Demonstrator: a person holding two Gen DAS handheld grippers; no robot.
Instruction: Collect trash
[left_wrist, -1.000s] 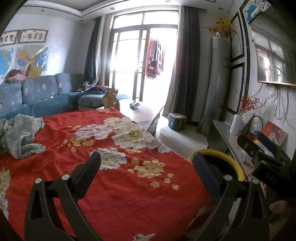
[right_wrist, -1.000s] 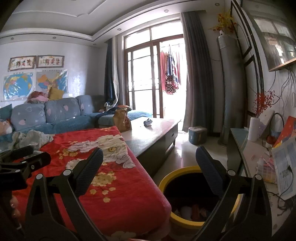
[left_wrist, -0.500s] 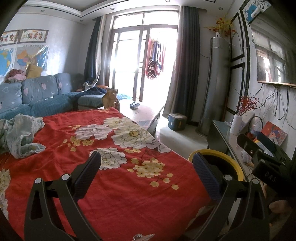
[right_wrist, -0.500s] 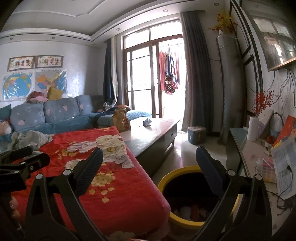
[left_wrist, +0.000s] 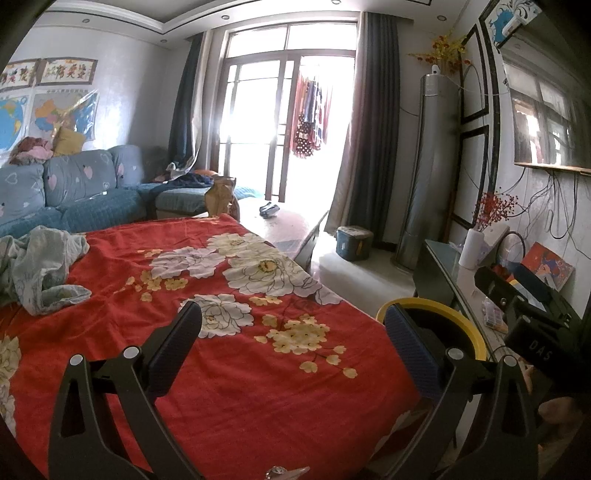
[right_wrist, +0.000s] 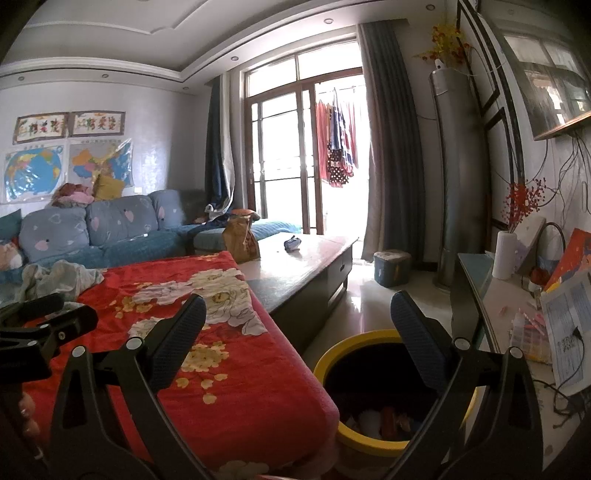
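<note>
A yellow-rimmed trash bin (right_wrist: 334, 360) stands on the floor beside the table's right edge, with some trash (right_wrist: 384, 421) at its bottom; it also shows in the left wrist view (left_wrist: 424, 305). My left gripper (left_wrist: 293, 332) is open and empty above the red floral cloth (left_wrist: 229, 369). My right gripper (right_wrist: 297, 328) is open and empty, hovering over the cloth's edge and the bin. The right gripper's body (left_wrist: 532, 317) shows at the right of the left wrist view. The left gripper's body (right_wrist: 40, 332) shows at the left of the right wrist view.
A crumpled grey-green cloth (left_wrist: 37, 266) lies at the table's left. A brown paper bag (right_wrist: 240, 240) and a small blue object (right_wrist: 291, 243) sit on the long coffee table (right_wrist: 306, 266). A cluttered side cabinet (right_wrist: 517, 317) stands right of the bin, a blue sofa (right_wrist: 92, 236) behind.
</note>
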